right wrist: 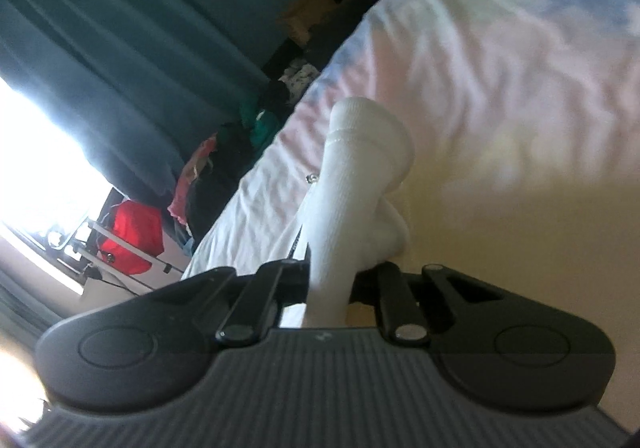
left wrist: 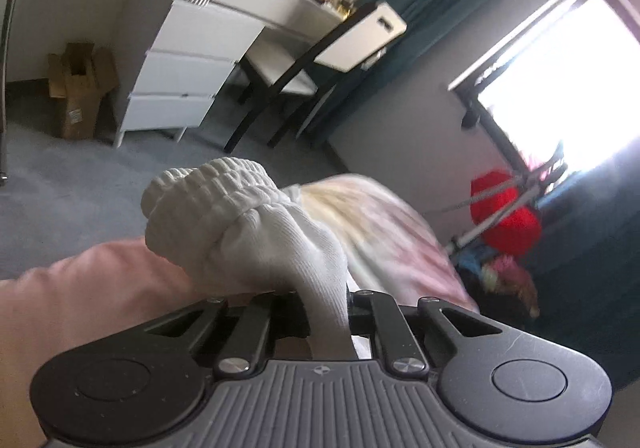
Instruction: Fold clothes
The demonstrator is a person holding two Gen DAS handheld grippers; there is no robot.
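The bed [right wrist: 500, 48], spread with a pale pink, blue and yellow tie-dye cover, fills the space ahead and to the right of the right gripper [right wrist: 330, 280]; in the left wrist view its pink edge lies just beyond the left gripper [left wrist: 324, 304]. Dark teal curtains [right wrist: 120, 28] hang ahead and to the left of the right gripper. A white desk [left wrist: 192, 48] with drawers stands well ahead of the left gripper, a chair [left wrist: 320, 60] beside it. A red bag [left wrist: 504, 216] sits ahead to its right. Each gripper is clamped on white sock fabric: the left holds the ribbed cuff end of a sock [left wrist: 248, 224], the right holds a sock [right wrist: 356, 176] rising straight ahead of it.
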